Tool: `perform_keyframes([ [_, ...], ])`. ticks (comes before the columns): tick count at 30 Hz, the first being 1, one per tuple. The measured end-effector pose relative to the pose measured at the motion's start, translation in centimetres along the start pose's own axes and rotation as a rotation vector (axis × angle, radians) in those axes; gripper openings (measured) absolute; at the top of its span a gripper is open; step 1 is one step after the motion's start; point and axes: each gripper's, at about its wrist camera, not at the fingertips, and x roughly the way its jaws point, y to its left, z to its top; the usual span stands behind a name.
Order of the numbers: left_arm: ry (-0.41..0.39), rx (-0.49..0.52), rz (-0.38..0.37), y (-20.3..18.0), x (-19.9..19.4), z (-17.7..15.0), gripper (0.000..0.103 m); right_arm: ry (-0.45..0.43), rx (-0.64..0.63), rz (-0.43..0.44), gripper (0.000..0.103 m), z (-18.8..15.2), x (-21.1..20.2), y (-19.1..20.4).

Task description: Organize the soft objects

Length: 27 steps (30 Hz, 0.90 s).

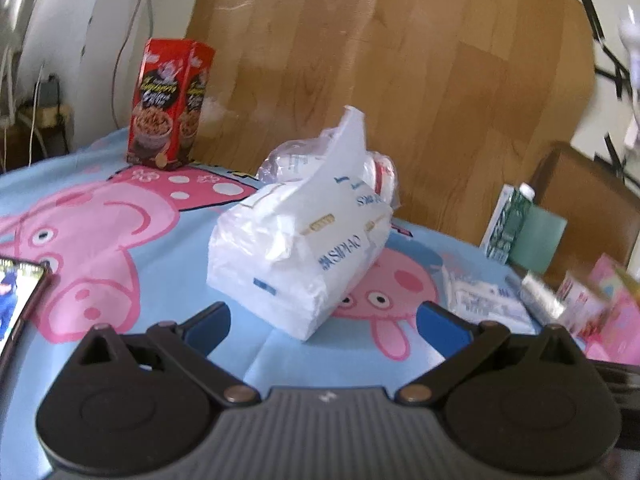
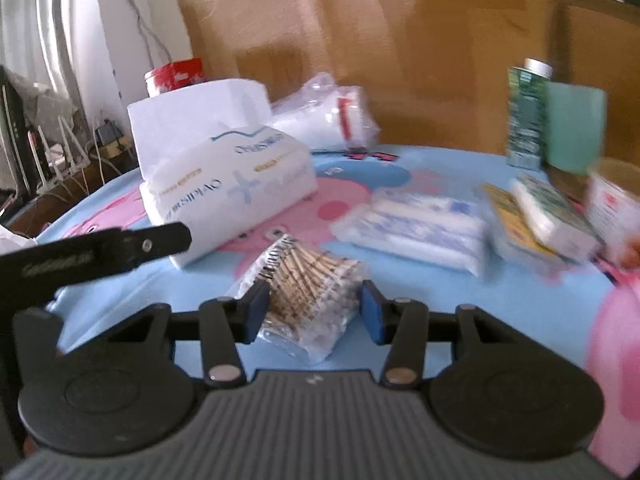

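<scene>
Little looks sorted so far: the soft things lie scattered over the tabletop [image 2: 168,344], on its blue cartoon cloth.

The tissue pack [image 1: 300,248] sits near the middle with a sheet sticking up. A clear bag of white pads [image 2: 324,116] lies just behind it, and a flat wipes pack [image 2: 416,228] lies to its right. Further right are small packets [image 2: 540,216], too blurred to name. A red box [image 1: 168,104] and a green carton [image 2: 528,116] stand at the far edge.

The right gripper [image 2: 314,312] has its jaws about half open, either side of a swab bag [image 2: 308,292]. The left pad looks to be at the plastic; the right seems just clear, so I judge no firm grip yet.

The left gripper [image 1: 322,320] has its jaws wide and empty, pointing at the tissue pack.

Nearly all the gathering seems left to do.
</scene>
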Motion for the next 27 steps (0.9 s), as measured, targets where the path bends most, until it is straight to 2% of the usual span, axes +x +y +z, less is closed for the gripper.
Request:
perform_keyframes([
  [9, 0.058, 0.15, 0.039, -2.8, 0.9, -0.4, 0.103, -0.078, 0.168, -0.161, 0.052, -3.9, -8.3, -6.6],
  [13, 0.082, 0.165, 0.053, -3.1, 1.3, -0.4, 0.103, -0.102, 0.179, -0.209, 0.052, -5.8, -10.9, -7.2],
  [17, 0.102, 0.182, 0.072, -3.3, 1.6, -0.5, 0.103, -0.112, 0.166, -0.206, 0.055, -6.8, -11.9, -6.7],
  [19, 0.11, 0.198, 0.083, -3.6, 1.8, -0.6, 0.103, -0.104, 0.159, -0.184, 0.06, -7.0, -12.1, -6.7],
  [21, 0.115, 0.218, 0.095, -3.9, 1.8, -0.7, 0.103, -0.096, 0.163, -0.15, 0.078, -7.2, -12.4, -7.1],
  [24, 0.135, 0.252, 0.102, -4.4, 2.2, -0.9, 0.103, -0.1, 0.17, -0.12, 0.089, -7.4, -12.6, -7.2],
  [27, 0.164, 0.277, 0.109, -4.8, 2.6, -1.0, 0.103, -0.11, 0.198, -0.1, 0.09, -7.5, -12.8, -7.5],
])
